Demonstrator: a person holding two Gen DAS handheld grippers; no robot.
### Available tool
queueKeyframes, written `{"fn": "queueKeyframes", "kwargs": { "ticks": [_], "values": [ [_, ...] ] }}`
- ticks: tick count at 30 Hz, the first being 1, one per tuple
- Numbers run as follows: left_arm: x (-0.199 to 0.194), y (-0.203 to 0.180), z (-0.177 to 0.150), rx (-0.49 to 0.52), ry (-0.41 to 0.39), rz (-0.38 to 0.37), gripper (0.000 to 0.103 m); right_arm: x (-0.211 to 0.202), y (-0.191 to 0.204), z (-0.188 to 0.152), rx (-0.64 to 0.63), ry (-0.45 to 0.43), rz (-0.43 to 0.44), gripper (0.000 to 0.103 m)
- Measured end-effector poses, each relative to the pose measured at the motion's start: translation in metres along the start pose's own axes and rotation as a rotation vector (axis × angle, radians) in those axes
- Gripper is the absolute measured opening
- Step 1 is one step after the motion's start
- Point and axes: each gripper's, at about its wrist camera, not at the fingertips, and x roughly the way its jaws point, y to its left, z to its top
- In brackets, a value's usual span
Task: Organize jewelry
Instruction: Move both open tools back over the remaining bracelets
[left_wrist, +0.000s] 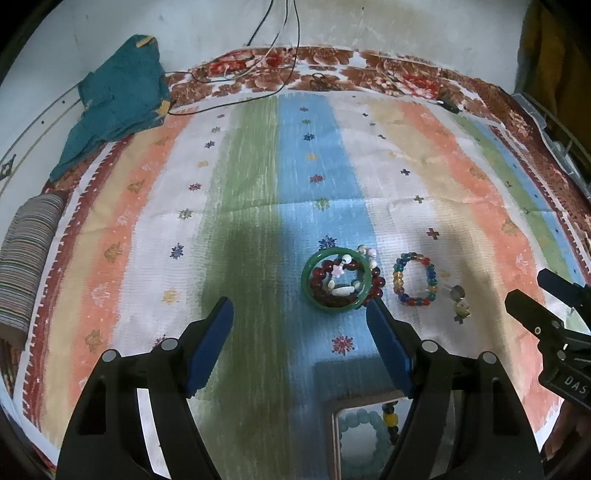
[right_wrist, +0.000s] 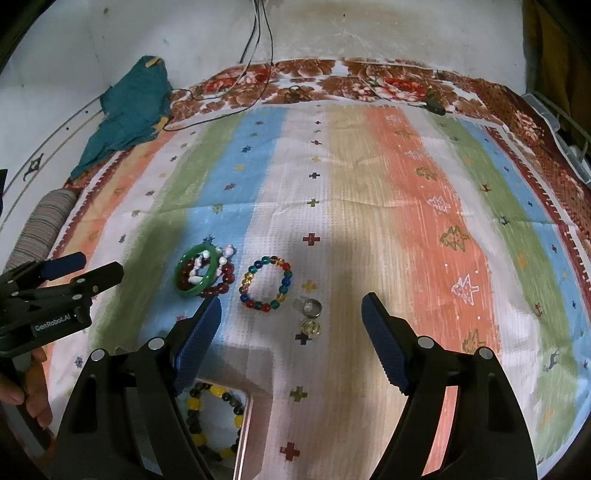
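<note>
Left wrist view: jewelry lies loose on a striped cloth, both grippers hovering with nothing held.

A green bangle (left_wrist: 335, 281) lies flat on the blue stripe with a dark red bead bracelet (left_wrist: 373, 282) and a string of pale beads (left_wrist: 341, 286) piled through it. Just beside it lies a multicoloured bead bracelet (left_wrist: 416, 278), then two small rings (right_wrist: 311, 316). Nearer the cameras, a box (right_wrist: 246, 421) holds a yellow-and-dark bead bracelet (right_wrist: 214, 421) and a pale blue bracelet (left_wrist: 364, 430). The left gripper (left_wrist: 299, 325) and right gripper (right_wrist: 291, 325) hang above the striped cloth (left_wrist: 258, 206), jaws apart and empty. A teal cloth (left_wrist: 118, 99) lies far off.
</note>
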Motion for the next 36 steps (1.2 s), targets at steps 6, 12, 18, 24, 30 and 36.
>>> {"fn": "queueKeyframes", "kwargs": {
  "ticks": [6, 12, 18, 24, 30, 36],
  "values": [
    [0.009, -0.002, 0.005, 0.003, 0.009, -0.005, 0.074, 0.011, 0.000, 0.007, -0.009, 0.014, -0.004, 0.078],
    [0.021, 0.000, 0.010, -0.011, 0.035, -0.032, 0.074, 0.023, 0.004, 0.011, -0.033, 0.036, 0.001, 0.078],
    [0.032, 0.000, 0.014, -0.017, 0.060, -0.063, 0.074, 0.037, 0.005, 0.013, -0.044, 0.064, 0.003, 0.078],
    [0.049, 0.005, 0.016, -0.034, 0.103, -0.073, 0.075, 0.051, 0.005, 0.017, -0.047, 0.086, 0.007, 0.078],
    [0.067, 0.016, 0.020, -0.057, 0.127, -0.050, 0.075, 0.067, 0.005, 0.018, -0.048, 0.117, 0.010, 0.078],
    [0.081, 0.017, 0.023, -0.027, 0.153, -0.051, 0.075, 0.080, 0.005, 0.021, -0.043, 0.139, 0.022, 0.078]
  ]
}}
